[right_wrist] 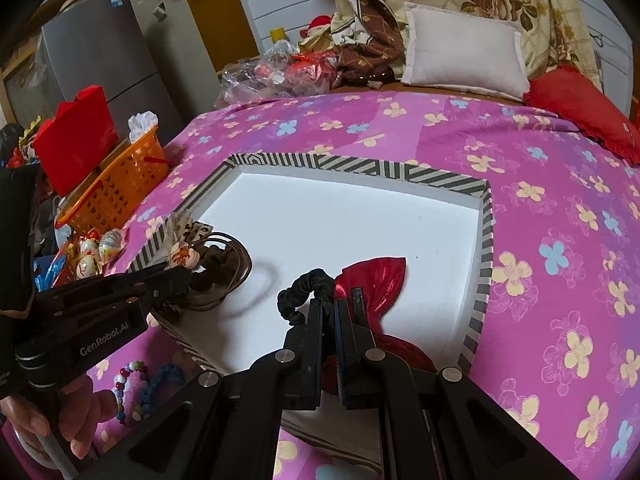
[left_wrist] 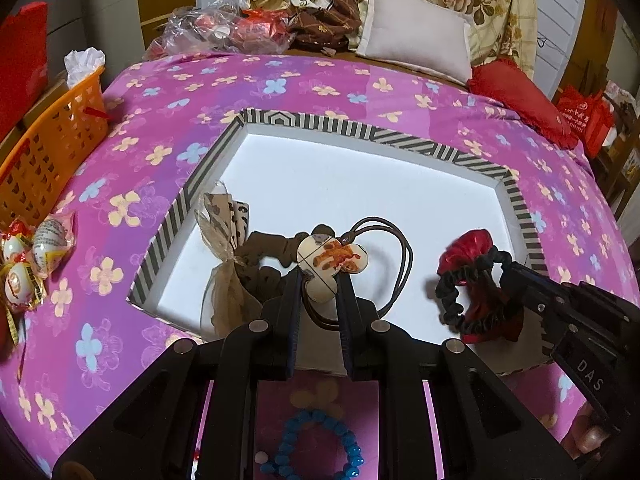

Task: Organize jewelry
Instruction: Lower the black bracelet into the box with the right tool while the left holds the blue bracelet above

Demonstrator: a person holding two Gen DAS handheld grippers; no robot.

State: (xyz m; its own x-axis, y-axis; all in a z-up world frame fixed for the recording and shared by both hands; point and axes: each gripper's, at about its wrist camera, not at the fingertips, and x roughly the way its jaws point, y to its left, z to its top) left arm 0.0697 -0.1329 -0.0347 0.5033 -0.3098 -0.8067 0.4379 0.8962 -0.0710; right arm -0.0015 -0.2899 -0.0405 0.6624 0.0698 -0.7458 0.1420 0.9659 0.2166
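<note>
Surroundings: we see a striped-rim box (left_wrist: 224, 152) w/ white floor on a pink floral bedspread (left_wrist: 320, 80). An orange basket (left_wrist: 52, 148) sits at the left edge, wrapped sweets (left_wrist: 28, 256) just beside it. A white pillow (left_wrist: 416, 28) and red cushion (left_wrist: 520, 96) lie well behind. A blue bead bracelet (left_wrist: 316, 448) lies on the spread near the box front, a multicolour bead bracelet (right_wrist: 128, 392) nearby.

Writing: "GenRobot.AI" on the left gripper's side; "DAS" on the right one.

Task items: left gripper (left_wrist: 320, 280) is clamped on a cream mouse-head charm (left_wrist: 328, 264) w/ brown cord loops, over the box's left part, just beside a brown bow scrunchie (left_wrist: 240, 264). Right gripper (right_wrist: 329, 304) is closed tight on a black scrunchie w/ shiny red bow (right_wrist: 376, 280), over the box floor, right of the charm.
</note>
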